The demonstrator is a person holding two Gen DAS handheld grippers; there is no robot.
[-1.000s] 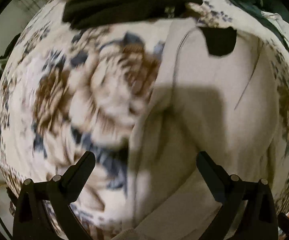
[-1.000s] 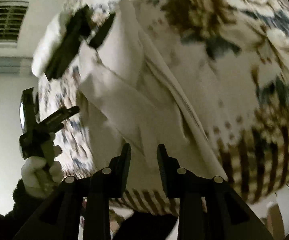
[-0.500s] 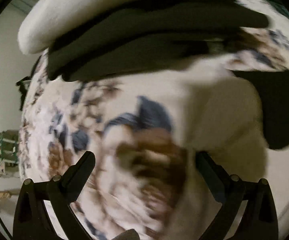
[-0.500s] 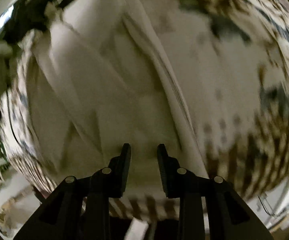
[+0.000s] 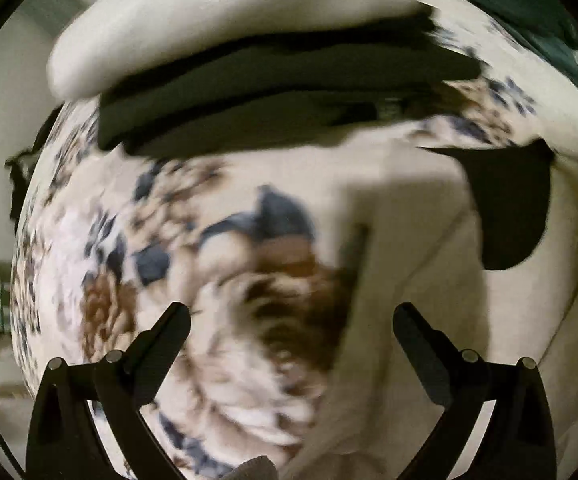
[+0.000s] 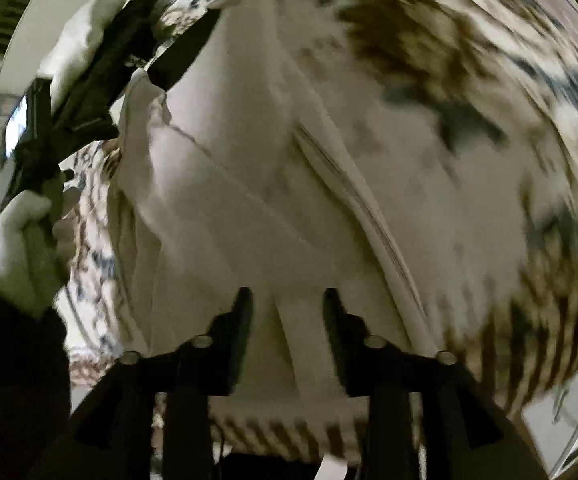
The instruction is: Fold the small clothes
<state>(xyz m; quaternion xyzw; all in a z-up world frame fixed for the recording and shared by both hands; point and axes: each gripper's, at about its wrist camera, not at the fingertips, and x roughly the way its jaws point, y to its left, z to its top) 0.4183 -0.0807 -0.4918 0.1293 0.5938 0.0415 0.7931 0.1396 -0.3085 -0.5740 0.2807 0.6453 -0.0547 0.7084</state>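
Right wrist: cream garment [image 6: 249, 208] lies under parted right hand-held gripper [image 6: 288, 300].

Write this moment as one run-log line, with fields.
stage: folding | left gripper: open, over floral bedspread | right gripper: jaws just opening, cream garment between them

garment [image 6: 225, 216]: matt cream cloth | bedspread [image 5: 137, 248]: soft floral cloth | gripper [image 6: 287, 308]: matt black plastic

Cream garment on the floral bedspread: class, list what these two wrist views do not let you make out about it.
- Cream garment: garment type unclear; motion blur, both views.
- Its near hem: hidden behind the right gripper, right wrist view.
- Its right side: cut off by the lens edge, left wrist view.
- Dark folded clothes: count blurred.
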